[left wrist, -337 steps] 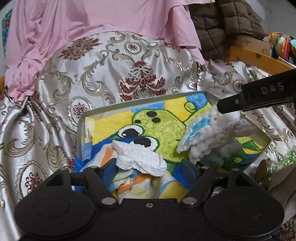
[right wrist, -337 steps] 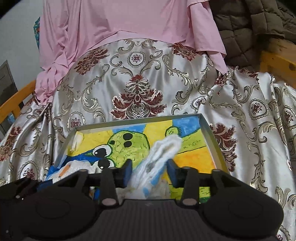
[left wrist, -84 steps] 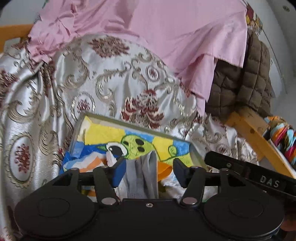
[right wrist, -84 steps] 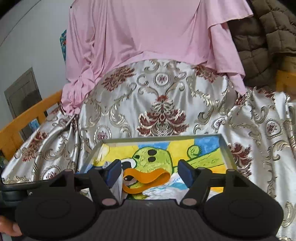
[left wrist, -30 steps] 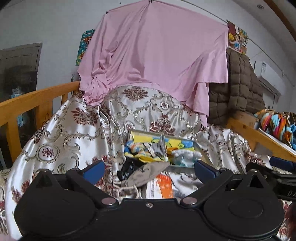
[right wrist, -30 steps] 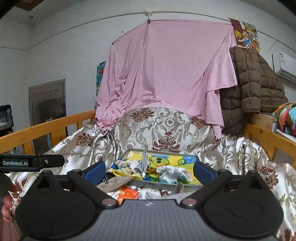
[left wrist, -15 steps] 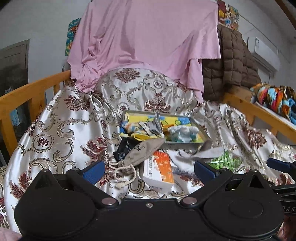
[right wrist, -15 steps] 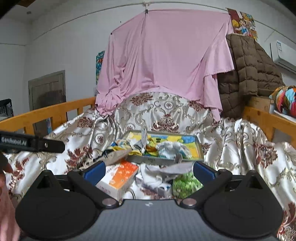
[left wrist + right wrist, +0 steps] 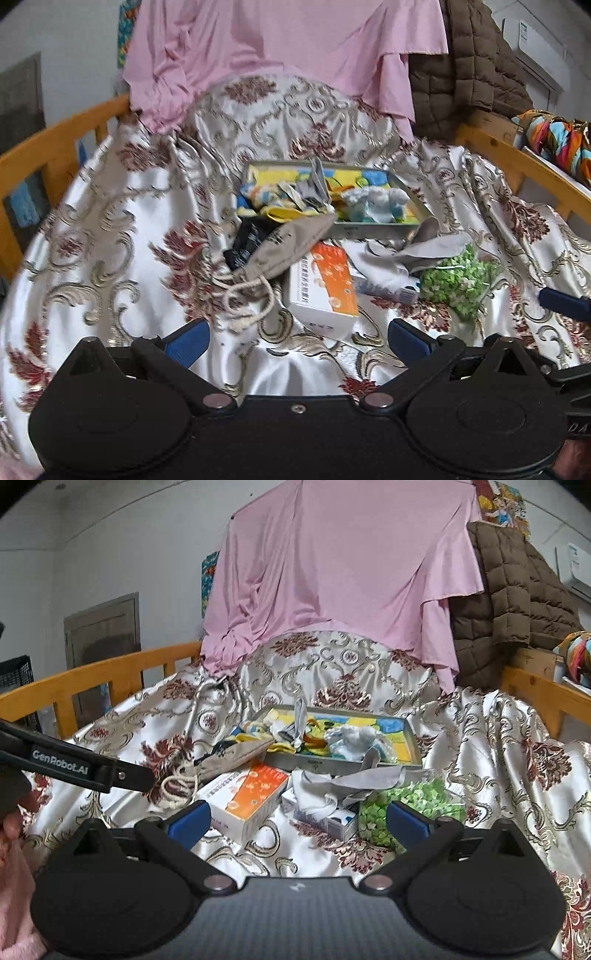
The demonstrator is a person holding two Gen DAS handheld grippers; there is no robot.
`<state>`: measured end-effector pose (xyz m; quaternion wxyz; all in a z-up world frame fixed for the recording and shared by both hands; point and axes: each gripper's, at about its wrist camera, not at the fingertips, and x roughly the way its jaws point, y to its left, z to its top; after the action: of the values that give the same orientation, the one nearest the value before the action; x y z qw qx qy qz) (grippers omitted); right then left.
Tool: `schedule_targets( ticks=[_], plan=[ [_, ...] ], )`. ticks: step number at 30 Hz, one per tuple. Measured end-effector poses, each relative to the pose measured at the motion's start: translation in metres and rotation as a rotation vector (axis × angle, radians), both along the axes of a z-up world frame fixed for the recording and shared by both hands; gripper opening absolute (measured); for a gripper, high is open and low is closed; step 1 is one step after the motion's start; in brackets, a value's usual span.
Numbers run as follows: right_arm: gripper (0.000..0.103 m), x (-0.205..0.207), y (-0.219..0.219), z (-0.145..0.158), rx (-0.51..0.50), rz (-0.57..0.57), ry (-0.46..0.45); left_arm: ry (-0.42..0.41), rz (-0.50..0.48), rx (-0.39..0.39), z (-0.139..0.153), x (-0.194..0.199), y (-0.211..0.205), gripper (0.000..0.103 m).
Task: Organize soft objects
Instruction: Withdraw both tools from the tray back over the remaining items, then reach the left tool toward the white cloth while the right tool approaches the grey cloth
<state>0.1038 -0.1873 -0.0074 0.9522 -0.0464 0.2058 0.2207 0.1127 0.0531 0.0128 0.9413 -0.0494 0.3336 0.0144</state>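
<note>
Brocade bedspread point(image 9: 491, 738) fills my view between orange wooden rails point(image 9: 92, 675), a pink sheet point(image 9: 343, 565) hanging behind the tray point(image 9: 343, 765), which holds socks point(image 9: 351, 742) and cloths, with an orange box point(image 9: 251, 794) just before it, while my left gripper point(image 9: 297, 341) and right gripper point(image 9: 297, 819) gape wide, empty.

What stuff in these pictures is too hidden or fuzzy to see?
- Orange box: its print is too small to read in either view.
- Black item, left wrist view: partly under the beige pouch.
- Small box, right wrist view: mostly covered by the grey cloth.
- Tray floor: piled socks hide much of it.
</note>
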Motion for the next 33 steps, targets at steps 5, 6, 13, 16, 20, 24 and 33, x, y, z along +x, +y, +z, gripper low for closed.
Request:
schedule_targets(
  ticks=[5,6,13,16,20,24,33],
  plan=[
    [0.103,0.011,0.003,-0.003,-0.008,0.024,0.028,0.044,-0.021,-0.004,-0.004,0.019,0.001,0.102],
    [0.103,0.013,0.003,-0.003,-0.01,0.024,0.03,0.051,-0.024,-0.002,-0.005,0.023,0.001,0.102],
    [0.103,0.037,-0.001,-0.006,-0.041,0.02,0.029,0.009,-0.09,0.026,-0.007,0.052,-0.006,0.102],
    [0.103,0.051,-0.005,-0.007,-0.041,-0.003,0.03,-0.034,-0.137,0.049,-0.012,0.063,-0.014,0.102],
    [0.103,0.068,-0.015,-0.013,-0.003,-0.047,0.07,-0.048,-0.199,0.069,-0.017,0.077,-0.025,0.102],
    [0.103,0.078,-0.024,-0.014,-0.005,-0.083,0.078,-0.062,-0.227,0.082,-0.022,0.09,-0.027,0.102],
    [0.103,0.113,-0.035,-0.022,-0.016,-0.104,0.085,-0.085,-0.29,0.126,-0.04,0.109,-0.036,0.102]
  ],
)
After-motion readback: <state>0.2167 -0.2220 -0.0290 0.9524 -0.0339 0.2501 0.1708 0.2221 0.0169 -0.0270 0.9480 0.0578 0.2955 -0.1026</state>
